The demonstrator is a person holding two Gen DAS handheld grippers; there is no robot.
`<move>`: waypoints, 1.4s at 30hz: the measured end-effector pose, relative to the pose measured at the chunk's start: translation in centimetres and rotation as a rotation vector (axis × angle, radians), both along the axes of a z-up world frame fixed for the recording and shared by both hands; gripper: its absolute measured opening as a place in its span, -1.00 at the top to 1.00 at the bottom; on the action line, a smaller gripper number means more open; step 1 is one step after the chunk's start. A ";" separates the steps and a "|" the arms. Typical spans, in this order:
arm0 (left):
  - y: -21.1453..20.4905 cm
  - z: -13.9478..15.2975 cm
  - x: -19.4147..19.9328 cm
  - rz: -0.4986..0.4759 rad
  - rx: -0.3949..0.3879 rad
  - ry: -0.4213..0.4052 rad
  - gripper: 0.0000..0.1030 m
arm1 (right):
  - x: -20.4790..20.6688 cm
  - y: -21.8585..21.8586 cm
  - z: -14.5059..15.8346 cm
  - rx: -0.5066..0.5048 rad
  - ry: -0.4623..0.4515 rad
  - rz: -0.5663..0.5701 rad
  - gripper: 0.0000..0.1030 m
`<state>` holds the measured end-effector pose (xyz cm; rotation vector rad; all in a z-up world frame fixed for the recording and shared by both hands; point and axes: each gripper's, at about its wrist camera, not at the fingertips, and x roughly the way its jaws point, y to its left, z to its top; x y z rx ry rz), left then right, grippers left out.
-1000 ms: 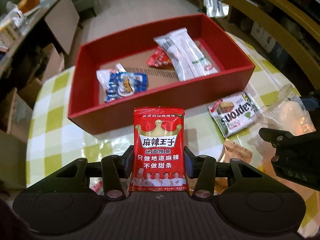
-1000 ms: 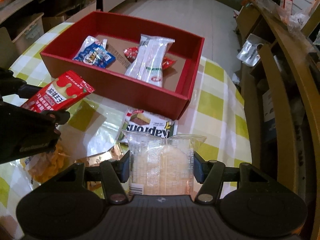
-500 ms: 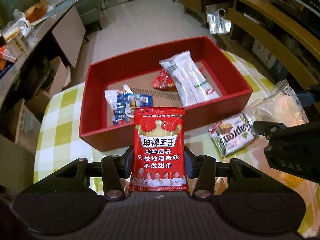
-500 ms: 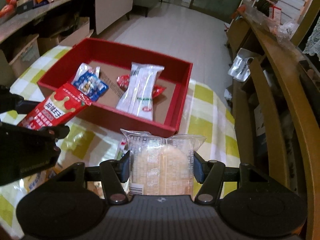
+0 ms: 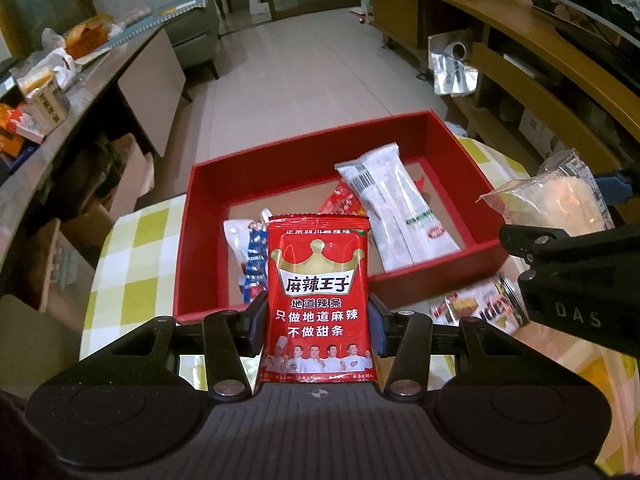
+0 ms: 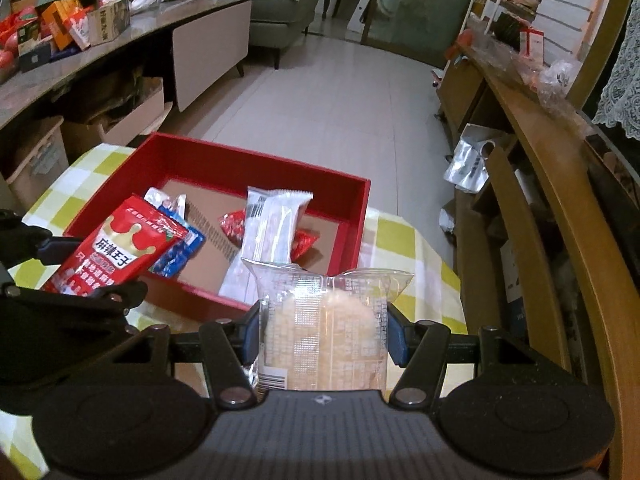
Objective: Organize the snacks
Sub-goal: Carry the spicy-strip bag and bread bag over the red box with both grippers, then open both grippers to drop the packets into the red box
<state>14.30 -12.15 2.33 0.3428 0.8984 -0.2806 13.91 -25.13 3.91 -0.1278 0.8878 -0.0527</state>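
My left gripper [image 5: 317, 320] is shut on a red spicy-strip packet [image 5: 317, 280], held above the near wall of the red box [image 5: 304, 148]. My right gripper [image 6: 322, 334] is shut on a clear packet of pale rice cake [image 6: 324, 336], held near the box's near wall [image 6: 208, 304]. The box holds a long white packet [image 5: 394, 208], a blue and white packet [image 5: 250, 256] and a small red packet [image 5: 340, 202]. In the right wrist view the red packet [image 6: 116, 252] and left gripper [image 6: 76, 300] show at left. In the left wrist view the clear packet [image 5: 560, 204] shows at right.
A wafer packet [image 5: 476, 308] lies on the yellow checked tablecloth [image 5: 132, 240] right of the box. A wooden bench [image 6: 560, 208] runs along the right. A cluttered counter [image 6: 72, 40] and cardboard boxes [image 6: 36, 160] stand at left.
Both grippers have risen with their packets and moved toward the box; the view tilts up, showing more of the room and floor beyond.
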 end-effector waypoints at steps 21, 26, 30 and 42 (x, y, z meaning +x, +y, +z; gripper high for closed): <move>0.2 -1.4 6.5 0.073 0.001 -0.007 -0.09 | 7.4 0.1 -1.7 0.017 -0.016 -0.013 -0.28; 0.4 -2.1 8.0 0.093 0.008 -0.007 -0.09 | 9.0 0.6 -2.6 0.021 -0.012 0.002 -0.28; 0.6 -2.9 8.9 0.111 0.015 0.009 -0.11 | 10.4 1.1 -3.6 0.028 0.002 0.006 -0.28; 1.0 -3.6 9.6 0.134 0.023 0.019 -0.49 | 11.5 0.9 -4.4 0.059 0.019 -0.011 -0.30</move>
